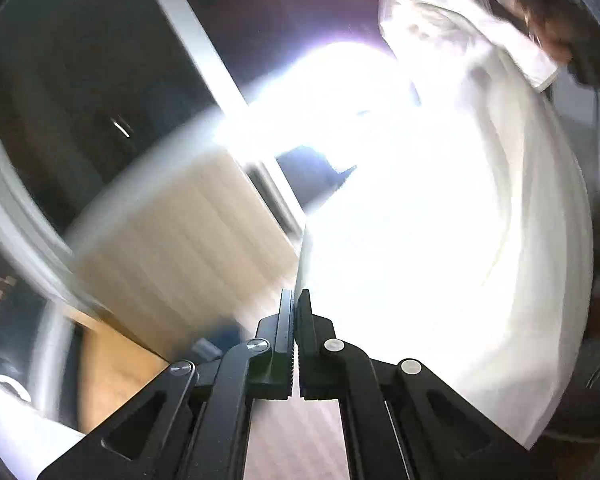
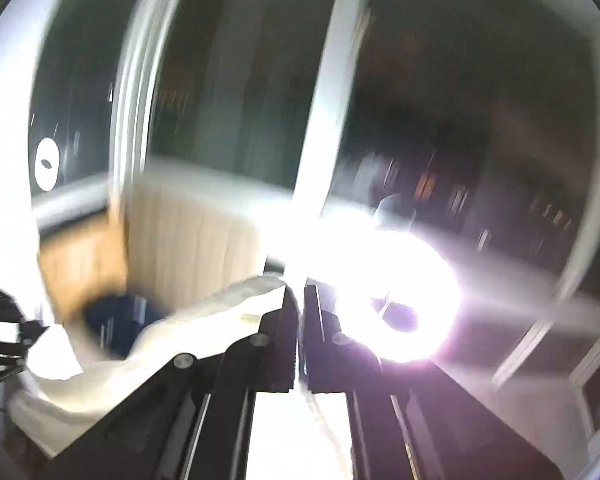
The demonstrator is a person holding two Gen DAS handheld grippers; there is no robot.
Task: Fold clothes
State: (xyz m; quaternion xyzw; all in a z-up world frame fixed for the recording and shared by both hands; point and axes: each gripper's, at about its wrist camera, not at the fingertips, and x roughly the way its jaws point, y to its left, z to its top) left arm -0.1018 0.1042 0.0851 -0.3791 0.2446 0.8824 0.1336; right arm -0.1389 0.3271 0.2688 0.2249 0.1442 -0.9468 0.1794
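Black jaws of the left tool (image 1: 297, 300) are clenched on the edge of a white garment (image 1: 440, 240), which spreads up to the right, overexposed and blurred. Black jaws of the right tool (image 2: 300, 292) pinch the same white cloth, which sags away to the left. Beyond stand a cream ribbed surface (image 1: 188, 232), wooden floor (image 2: 80, 264), dark windows with white frames (image 2: 324, 100), and a glaring lamp (image 2: 396, 300).

White garment (image 1: 440, 240) aloft, stretched between grips
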